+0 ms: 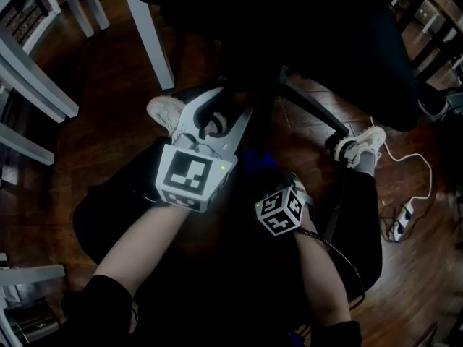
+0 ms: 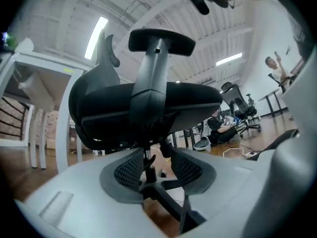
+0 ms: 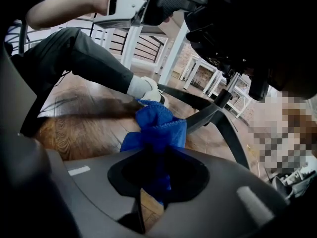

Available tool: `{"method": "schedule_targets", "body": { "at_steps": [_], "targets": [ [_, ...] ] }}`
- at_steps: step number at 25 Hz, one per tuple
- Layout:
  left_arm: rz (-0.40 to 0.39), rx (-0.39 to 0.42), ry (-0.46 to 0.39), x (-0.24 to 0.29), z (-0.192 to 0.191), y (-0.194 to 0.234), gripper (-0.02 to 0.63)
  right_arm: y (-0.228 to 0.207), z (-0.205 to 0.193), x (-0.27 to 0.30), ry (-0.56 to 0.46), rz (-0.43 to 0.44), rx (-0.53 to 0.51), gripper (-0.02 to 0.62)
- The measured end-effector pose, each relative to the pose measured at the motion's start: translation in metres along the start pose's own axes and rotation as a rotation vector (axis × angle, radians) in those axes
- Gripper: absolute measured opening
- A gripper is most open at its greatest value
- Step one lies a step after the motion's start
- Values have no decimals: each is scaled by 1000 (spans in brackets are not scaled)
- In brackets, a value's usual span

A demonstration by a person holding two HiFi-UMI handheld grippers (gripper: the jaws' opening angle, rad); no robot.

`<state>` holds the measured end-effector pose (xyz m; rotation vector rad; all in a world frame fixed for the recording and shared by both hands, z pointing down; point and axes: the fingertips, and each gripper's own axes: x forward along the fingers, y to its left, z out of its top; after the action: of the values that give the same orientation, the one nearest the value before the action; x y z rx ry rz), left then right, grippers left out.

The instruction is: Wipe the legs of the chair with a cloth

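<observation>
The black office chair [image 1: 304,42] stands right ahead of me, and its dark legs [image 1: 312,108] spread over the wood floor. My left gripper [image 1: 213,120] is held up level in front of the chair. Its jaws stand apart with nothing between them, and past them I see the chair's column and base [image 2: 159,191]. The left gripper [image 2: 157,171] touches nothing. My right gripper [image 3: 154,158] points down and is shut on a bunched blue cloth [image 3: 159,127]. The cloth hangs just short of a chair leg [image 3: 210,114]. In the head view the blue cloth [image 1: 253,162] peeks out beyond the right marker cube [image 1: 281,210].
White table legs [image 1: 148,31] stand at the left and back. My white shoes [image 1: 168,111] [image 1: 360,144] rest on either side of the chair base. A white power strip with cable [image 1: 404,219] lies at the right. More office chairs [image 2: 241,108] stand far off.
</observation>
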<state>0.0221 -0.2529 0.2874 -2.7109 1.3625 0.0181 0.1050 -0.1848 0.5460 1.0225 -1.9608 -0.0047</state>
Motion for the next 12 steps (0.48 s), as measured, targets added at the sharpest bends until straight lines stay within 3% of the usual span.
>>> {"method": "schedule_targets", "body": {
  "at_steps": [5,10,12],
  "targets": [
    [70,8,125,25,-33,20,186,1,1,0,-8,-6,26,86],
    [88,143,130,26,-39,24,185,1,0,1,-21,9,62,84],
    [81,157,133,26,-40,25,185,0,0,1,-25,23,77,84]
  ]
}}
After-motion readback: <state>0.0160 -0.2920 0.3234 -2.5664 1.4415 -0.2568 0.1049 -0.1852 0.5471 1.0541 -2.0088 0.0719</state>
